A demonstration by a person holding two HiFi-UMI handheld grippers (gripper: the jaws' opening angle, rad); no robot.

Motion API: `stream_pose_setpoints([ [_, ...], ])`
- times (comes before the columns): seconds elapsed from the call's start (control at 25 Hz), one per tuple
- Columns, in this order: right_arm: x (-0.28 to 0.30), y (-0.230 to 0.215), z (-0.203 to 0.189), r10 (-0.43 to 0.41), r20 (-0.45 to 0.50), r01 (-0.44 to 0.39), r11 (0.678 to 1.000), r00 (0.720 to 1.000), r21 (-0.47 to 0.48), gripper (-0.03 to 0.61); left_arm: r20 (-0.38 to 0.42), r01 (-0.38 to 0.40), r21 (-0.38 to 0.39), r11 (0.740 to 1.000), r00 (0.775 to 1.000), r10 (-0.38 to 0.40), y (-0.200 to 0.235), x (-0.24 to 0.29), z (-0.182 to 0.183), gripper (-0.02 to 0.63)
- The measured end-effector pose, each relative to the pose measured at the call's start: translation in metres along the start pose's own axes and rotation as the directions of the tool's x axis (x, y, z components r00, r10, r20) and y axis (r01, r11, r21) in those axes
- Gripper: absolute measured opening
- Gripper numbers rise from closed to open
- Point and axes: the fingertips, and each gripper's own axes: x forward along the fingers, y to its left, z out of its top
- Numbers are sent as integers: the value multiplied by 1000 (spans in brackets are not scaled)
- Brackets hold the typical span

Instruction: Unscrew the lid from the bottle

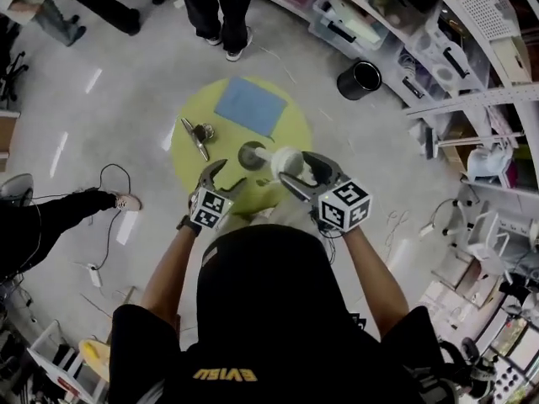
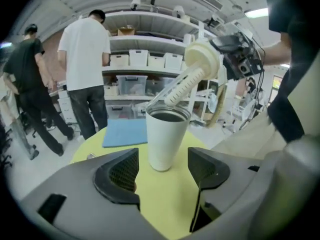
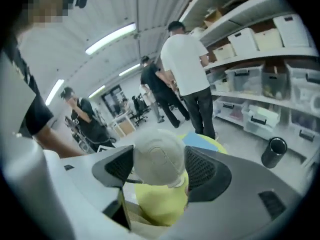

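Observation:
A white bottle (image 1: 251, 155) stands upright and open-mouthed on the round yellow-green table (image 1: 189, 154). In the left gripper view the bottle (image 2: 166, 139) stands just beyond my left gripper (image 2: 162, 171), whose jaws stand apart and do not touch it. In the head view my left gripper (image 1: 221, 179) sits near the table's front edge. My right gripper (image 1: 295, 168) is shut on the cream lid (image 1: 285, 160), held lifted to the right of the bottle's mouth. The lid (image 2: 201, 59) carries a ribbed tube that slants down toward the mouth. The lid (image 3: 157, 154) fills the gap between the right pads.
A blue cloth (image 1: 250, 105) lies at the table's far side and small metal tools (image 1: 199, 135) lie at its left. A black bin (image 1: 360, 80) stands on the floor by the shelves (image 1: 472, 57). People stand beyond the table (image 1: 221, 7); another sits at the left (image 1: 50, 217).

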Motion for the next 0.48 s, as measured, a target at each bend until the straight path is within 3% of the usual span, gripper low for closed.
stream_pose_setpoints([
  [0.2, -24, -5, 23, 18, 146, -43, 985, 989, 168, 325, 137, -91, -127, 988, 985, 108, 9, -57, 34, 234],
  [0.28, -34, -4, 30, 33, 178, -67, 979, 983, 192, 325, 171, -151, -141, 978, 970, 174, 14, -78, 51, 154],
  [0.32, -36, -4, 33, 37, 189, -75, 977, 981, 198, 325, 184, -183, -143, 973, 961, 207, 18, -86, 60, 71],
  [0.36, -38, -4, 36, 38, 199, -78, 977, 979, 200, 325, 200, -205, -148, 968, 952, 232, 23, -93, 70, 35],
  [0.48, -45, -3, 41, 29, 221, -77, 974, 975, 213, 325, 272, -205, -182, 962, 929, 250, 24, -107, 100, 18],
])
